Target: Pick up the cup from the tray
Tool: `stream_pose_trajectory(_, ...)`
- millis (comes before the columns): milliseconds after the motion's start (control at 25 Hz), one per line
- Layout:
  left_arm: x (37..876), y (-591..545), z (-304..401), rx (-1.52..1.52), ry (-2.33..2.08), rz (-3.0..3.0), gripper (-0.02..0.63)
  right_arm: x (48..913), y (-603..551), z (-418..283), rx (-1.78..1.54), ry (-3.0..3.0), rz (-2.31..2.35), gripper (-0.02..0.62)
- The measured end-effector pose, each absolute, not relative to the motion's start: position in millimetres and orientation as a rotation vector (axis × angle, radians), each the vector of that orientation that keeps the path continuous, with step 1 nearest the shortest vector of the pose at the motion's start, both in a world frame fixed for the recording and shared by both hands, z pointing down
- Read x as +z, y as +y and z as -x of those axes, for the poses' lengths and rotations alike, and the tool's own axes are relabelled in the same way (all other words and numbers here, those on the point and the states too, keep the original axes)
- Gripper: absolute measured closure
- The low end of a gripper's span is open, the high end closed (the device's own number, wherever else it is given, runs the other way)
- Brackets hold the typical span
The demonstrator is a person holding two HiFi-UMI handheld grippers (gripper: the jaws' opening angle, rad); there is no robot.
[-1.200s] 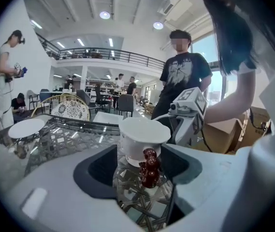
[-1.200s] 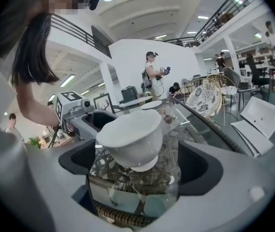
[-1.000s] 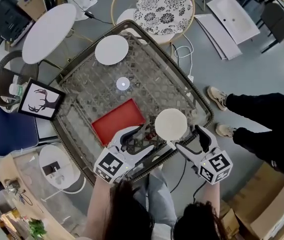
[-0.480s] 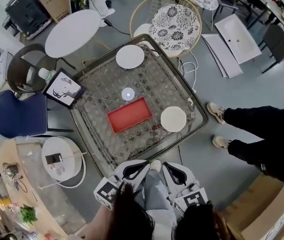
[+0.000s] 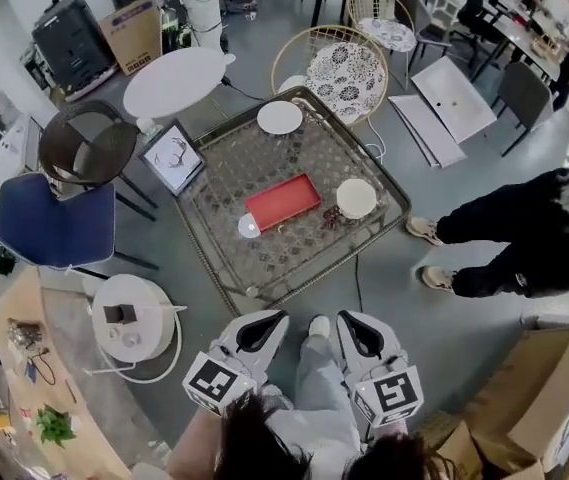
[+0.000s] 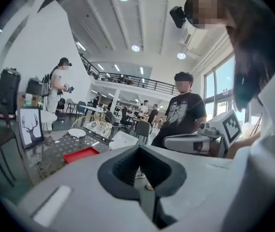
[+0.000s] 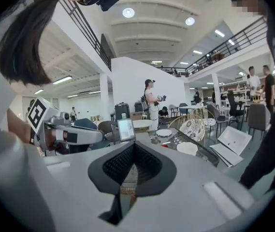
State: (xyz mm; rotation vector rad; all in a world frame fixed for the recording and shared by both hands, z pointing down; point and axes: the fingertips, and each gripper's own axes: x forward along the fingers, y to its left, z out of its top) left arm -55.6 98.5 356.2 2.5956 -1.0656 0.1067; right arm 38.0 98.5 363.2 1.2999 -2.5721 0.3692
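Cup (image 5: 248,226) by red tray (image 5: 282,201), far from L tool (image 5: 263,320) & R tool (image 5: 353,321), both clenched empty.

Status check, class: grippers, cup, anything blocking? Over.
Left gripper and right gripper both shut, empty, short of the table. Cup beside red tray, untouched. Nothing between grippers and cup.

Square glass tabletop (image 5: 294,253) with a patterned surface, seen from above.

A red tray (image 5: 282,201) lies near the middle. A small white cup (image 5: 249,226) stands on the glass just beside the tray's near left corner. A white plate (image 5: 280,117) sits at the far corner, and a pale round dish (image 5: 356,198) lies right of the tray, with a small dark clump (image 5: 332,215) beside it.
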Motion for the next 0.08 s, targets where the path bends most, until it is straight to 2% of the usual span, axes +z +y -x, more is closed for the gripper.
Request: stream_pose_trajectory(80,348,139,75,0.123,-1.116,-2.614,0.604,348,137,-21,0.316,-2.582,-1.318,0.571)
